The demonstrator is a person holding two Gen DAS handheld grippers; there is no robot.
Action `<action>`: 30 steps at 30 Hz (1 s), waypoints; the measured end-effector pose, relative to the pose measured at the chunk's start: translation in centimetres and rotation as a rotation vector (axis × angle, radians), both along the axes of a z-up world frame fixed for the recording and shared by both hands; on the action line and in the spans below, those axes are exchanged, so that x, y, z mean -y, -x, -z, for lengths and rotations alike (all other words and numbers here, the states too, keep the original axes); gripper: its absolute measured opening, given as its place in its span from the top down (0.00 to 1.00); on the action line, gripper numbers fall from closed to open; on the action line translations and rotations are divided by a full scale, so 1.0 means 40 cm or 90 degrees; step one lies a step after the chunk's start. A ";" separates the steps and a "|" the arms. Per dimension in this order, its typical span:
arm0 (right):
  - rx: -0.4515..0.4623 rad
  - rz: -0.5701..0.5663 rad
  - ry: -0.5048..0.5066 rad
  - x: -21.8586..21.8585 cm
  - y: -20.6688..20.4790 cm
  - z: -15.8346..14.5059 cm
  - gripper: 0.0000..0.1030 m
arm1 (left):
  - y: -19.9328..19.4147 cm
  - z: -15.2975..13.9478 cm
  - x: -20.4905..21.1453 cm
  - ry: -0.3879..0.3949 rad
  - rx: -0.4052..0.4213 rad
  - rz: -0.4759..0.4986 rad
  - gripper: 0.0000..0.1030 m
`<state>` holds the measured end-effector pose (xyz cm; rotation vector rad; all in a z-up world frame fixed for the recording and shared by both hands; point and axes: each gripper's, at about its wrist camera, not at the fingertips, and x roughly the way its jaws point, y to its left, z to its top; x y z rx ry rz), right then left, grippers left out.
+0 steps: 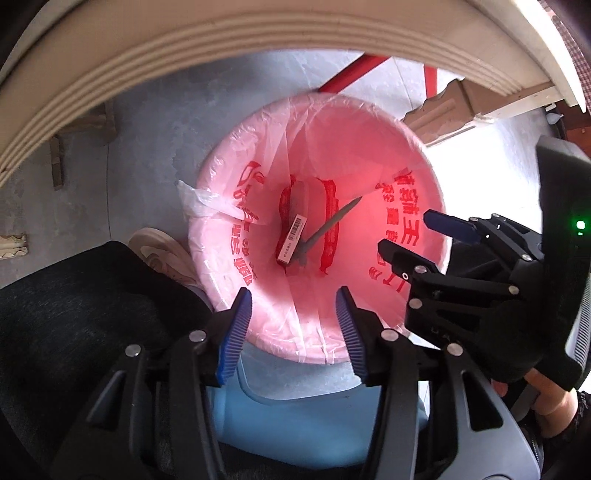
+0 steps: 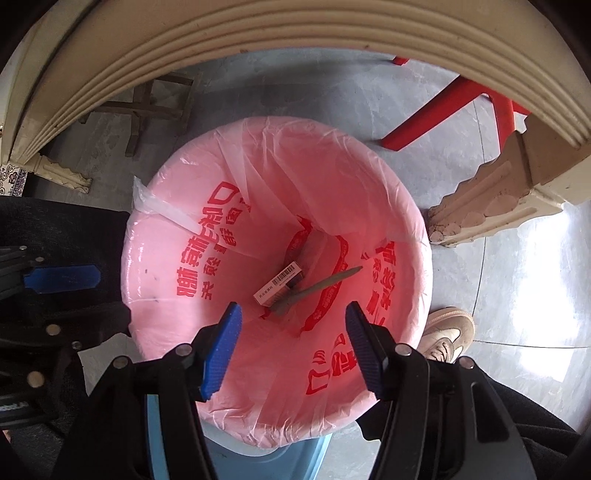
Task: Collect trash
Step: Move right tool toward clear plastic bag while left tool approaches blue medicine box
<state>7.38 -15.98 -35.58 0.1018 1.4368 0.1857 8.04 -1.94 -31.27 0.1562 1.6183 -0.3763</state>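
Note:
A bin lined with a pink plastic bag [image 1: 388, 155] printed with red characters stands on the floor below both grippers; it also fills the right wrist view [image 2: 177, 229]. At its bottom lie a small white box with a barcode [image 1: 293, 240] [image 2: 279, 283] and a grey pen-like stick [image 1: 330, 226] [image 2: 317, 286]. My left gripper [image 1: 293, 325] is open and empty above the near rim. My right gripper [image 2: 293, 345] is open and empty above the bag. The right gripper also shows at the right of the left wrist view [image 1: 417, 236].
A cream table edge [image 1: 221, 40] [image 2: 258, 33] arches overhead, with its carved leg [image 2: 498, 199] right of the bin. Red chair legs [image 2: 443, 114] stand behind. A beige shoe [image 2: 447, 332] and dark trousers [image 1: 74, 306] flank the bin. A light blue object [image 1: 295, 424] lies under the near rim.

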 end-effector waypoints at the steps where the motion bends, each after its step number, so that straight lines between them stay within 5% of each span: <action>1: 0.004 0.001 0.000 0.001 0.001 -0.007 0.44 | 0.001 -0.008 -0.002 0.000 0.004 -0.002 0.53; 7: 0.066 0.002 0.002 0.008 0.015 -0.106 0.44 | 0.005 -0.079 -0.023 0.005 0.036 -0.016 0.52; 15: 0.202 0.018 -0.037 0.044 0.045 -0.356 0.44 | -0.007 -0.241 -0.067 0.029 0.084 -0.040 0.51; 24: 0.322 0.041 -0.077 0.141 -0.010 -0.691 0.42 | -0.124 -0.578 -0.129 0.070 0.173 -0.091 0.42; 30: 0.357 0.074 -0.102 0.212 -0.094 -0.844 0.40 | -0.193 -0.767 -0.108 0.077 0.233 -0.098 0.40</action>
